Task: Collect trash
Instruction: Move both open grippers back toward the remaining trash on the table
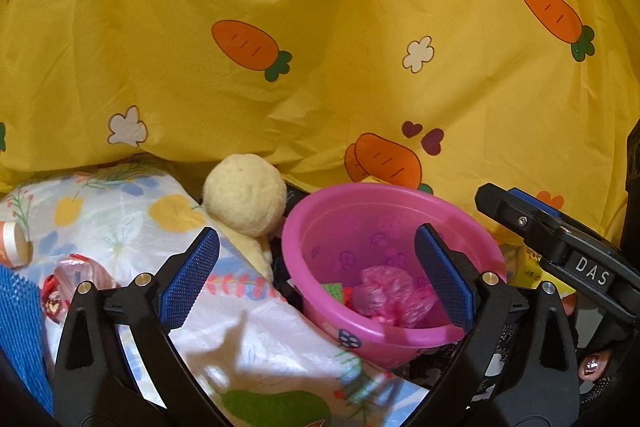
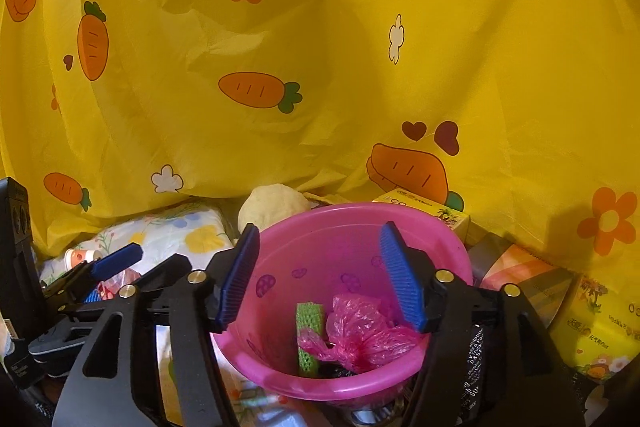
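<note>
Both jaws gape over one pink basin (image 2: 280, 375) holding two scraps.

A floral sheet (image 1: 256, 343) covers the surface — pink basin (image 1: 316, 247) resting on it.

Crumpled bag (image 2: 360, 331) and mesh strip (image 2: 307, 339) in basin (image 2: 452, 239), plush ball (image 1: 244, 195) behind-left.
</note>
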The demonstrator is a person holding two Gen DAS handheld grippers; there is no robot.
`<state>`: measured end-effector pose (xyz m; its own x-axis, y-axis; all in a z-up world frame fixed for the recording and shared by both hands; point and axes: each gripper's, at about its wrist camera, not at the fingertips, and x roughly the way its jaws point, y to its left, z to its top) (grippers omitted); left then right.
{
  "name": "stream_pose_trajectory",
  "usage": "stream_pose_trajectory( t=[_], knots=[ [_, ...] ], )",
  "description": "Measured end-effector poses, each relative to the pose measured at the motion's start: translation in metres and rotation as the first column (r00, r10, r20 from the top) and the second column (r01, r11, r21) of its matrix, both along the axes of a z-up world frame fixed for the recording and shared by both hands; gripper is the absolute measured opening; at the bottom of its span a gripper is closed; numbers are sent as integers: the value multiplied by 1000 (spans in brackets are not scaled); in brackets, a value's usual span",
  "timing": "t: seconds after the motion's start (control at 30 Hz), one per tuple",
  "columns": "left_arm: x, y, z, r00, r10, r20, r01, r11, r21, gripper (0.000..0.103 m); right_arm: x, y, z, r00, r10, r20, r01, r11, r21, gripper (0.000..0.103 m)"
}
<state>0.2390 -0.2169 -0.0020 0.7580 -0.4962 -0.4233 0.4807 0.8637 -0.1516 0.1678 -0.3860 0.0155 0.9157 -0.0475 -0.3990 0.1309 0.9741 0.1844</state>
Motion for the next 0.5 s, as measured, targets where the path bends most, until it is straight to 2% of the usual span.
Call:
stream_pose_trajectory(
  t=[0.17,0.3,0.37,0.5],
  knots=[
    [-15,25,4,997,78,23,-78,997,12,97,-11,13,-2,1000,-25,2,25,999,-41,88],
    [-30,44,9,989,140,48,-141,990,18,97,-20,22,-5,999,-42,-3,42,997,-71,90],
    [-38,53,10,984,169,59,-171,985,22,97,-24,25,-6,999,-49,-3,48,996,-72,96],
    [-56,69,12,973,218,74,-221,975,34,97,-35,35,-8,998,-60,5,60,994,-92,97]
  ],
)
